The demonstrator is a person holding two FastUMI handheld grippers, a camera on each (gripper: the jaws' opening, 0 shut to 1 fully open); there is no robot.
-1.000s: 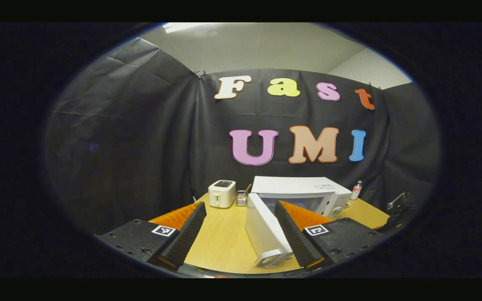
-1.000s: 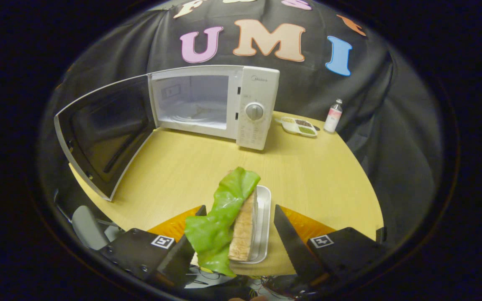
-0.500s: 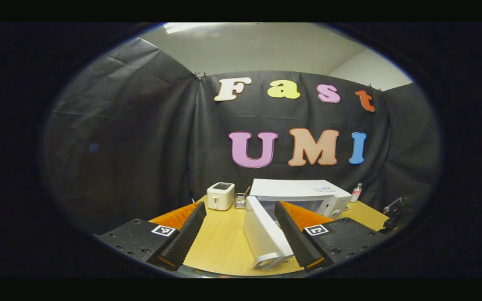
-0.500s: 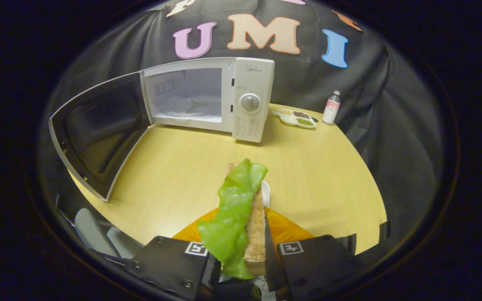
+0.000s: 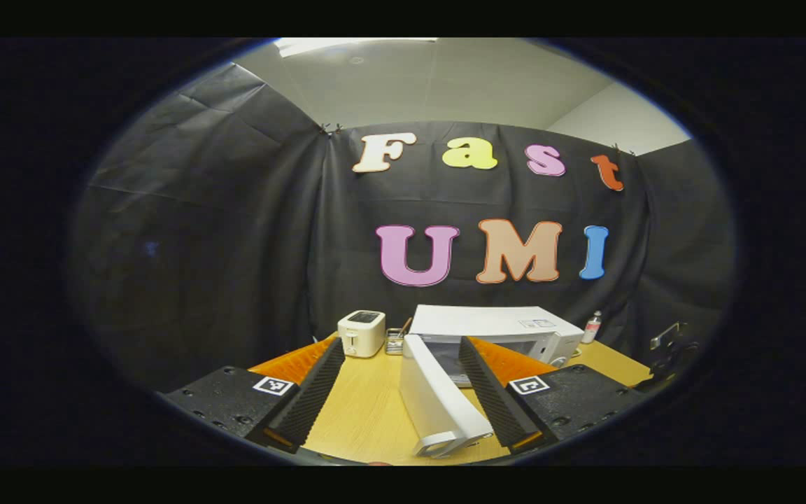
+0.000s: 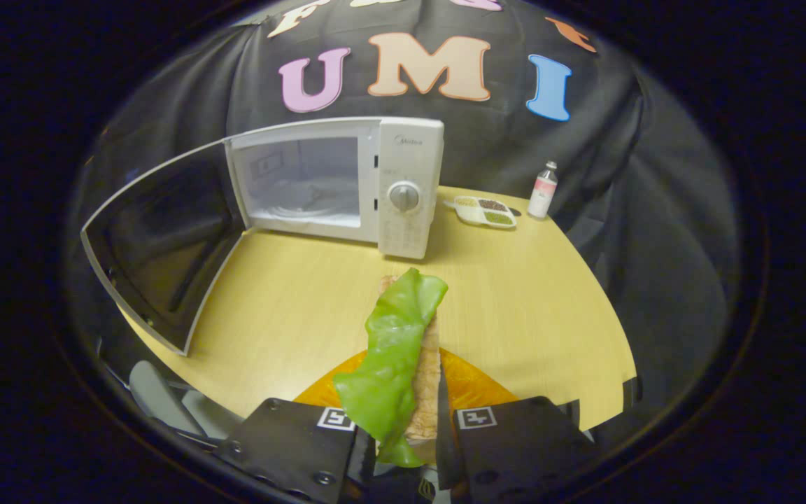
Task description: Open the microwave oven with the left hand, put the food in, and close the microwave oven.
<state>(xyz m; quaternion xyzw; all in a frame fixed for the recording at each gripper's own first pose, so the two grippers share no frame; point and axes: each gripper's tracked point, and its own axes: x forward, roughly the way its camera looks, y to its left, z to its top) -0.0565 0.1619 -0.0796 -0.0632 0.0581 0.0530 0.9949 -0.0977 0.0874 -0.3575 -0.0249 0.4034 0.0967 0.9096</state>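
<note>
Left gripper [image 5: 399, 402]: fingers spread, grasping nothing; the open microwave door [image 5: 438, 402] stands between them, edge-on. Right gripper [image 6: 405, 448]: clenched on the sandwich [image 6: 410, 357], lettuce leaf on its left face. Microwave [image 6: 336, 185] ahead and left of it, cavity open. I judge I should carry the sandwich level, steer left clear of the door, and release on the turntable.

r gripper [image 6: 406, 448] clamps sandwich [image 6: 403, 364] (microwave [image 6: 336, 185] open)
</note>
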